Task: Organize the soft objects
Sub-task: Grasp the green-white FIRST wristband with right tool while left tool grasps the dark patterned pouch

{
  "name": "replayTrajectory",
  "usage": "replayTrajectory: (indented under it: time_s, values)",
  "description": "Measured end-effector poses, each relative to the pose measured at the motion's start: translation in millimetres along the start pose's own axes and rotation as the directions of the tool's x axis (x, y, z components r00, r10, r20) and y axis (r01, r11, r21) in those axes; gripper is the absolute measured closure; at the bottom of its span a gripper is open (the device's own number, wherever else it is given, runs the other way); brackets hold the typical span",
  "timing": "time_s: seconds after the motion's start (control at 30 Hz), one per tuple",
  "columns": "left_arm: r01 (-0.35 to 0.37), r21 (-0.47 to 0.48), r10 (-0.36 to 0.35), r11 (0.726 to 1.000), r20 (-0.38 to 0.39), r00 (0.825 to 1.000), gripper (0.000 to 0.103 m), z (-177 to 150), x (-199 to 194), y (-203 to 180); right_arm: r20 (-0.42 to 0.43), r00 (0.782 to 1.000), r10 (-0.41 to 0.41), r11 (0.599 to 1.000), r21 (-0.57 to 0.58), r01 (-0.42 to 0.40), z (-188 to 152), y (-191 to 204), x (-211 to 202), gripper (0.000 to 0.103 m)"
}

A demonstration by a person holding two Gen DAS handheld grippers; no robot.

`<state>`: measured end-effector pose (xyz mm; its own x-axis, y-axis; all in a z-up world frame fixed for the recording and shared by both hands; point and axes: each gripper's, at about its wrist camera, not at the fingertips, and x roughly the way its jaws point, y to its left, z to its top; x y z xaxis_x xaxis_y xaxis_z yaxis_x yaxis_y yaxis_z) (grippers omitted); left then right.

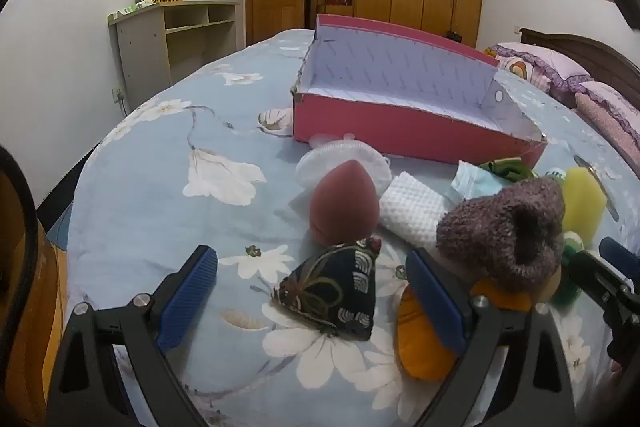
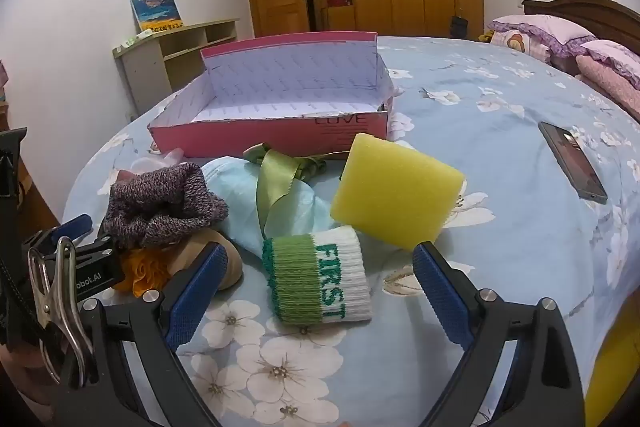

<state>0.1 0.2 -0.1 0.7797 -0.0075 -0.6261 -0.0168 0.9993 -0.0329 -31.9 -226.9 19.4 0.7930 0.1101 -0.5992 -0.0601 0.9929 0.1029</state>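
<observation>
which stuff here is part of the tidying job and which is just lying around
For the job: pink cardboard box, yellow foam sponge, green-and-white knitted cuff, purple knitted sock, maroon egg-shaped sponge, dark patterned fabric pouch.

Lying about: dark phone, lilac pillows.

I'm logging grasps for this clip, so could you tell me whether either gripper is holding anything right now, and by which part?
Nothing is held. The left gripper and right gripper both have open jaws, apart from the items on the bed.

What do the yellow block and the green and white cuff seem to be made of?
Yellow block: probably foam sponge, matte, with a finely pored surface and soft rounded edges. Green and white cuff: knitted yarn, ribbed, with "FIRST" worked into the white part; likely a sock or wristband.
</observation>
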Motion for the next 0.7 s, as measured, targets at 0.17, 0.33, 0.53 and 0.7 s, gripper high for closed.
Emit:
replayTrajectory:
  time_s: [0.17, 0.33, 0.53, 0.7]
  values:
    - [0.001, -0.002, -0.001, 1.000, -0.001, 1.000, 0.005, 0.0, 0.0, 0.1, 0.000, 1.000, 0.002, 1.000, 0.001, -0.002, 0.2, 0.8, 0.0, 0.007]
    - [0.000, -0.001, 0.000, 1.000, -0.003, 1.000, 0.005, 0.0, 0.0, 0.0, -0.001, 1.000, 0.002, 1.000, 0.002, -0.002, 0.0, -1.5, 0.3, 0.007]
    - [0.004, -0.001, -0.004, 1.000, -0.002, 1.000, 0.005, 0.0, -0.7, 0.2, -0.003, 1.000, -0.002, 1.000, -0.003, 0.002, 0.1, 0.5, -0.7, 0.007]
    - [0.020, 0.005, -0.020, 1.000, -0.005, 1.000, 0.005, -3.4, -3.3, -2.8, -0.003, 1.000, 0.000, 1.000, -0.002, 0.000, 0.5, -1.8, -1.7, 0.007]
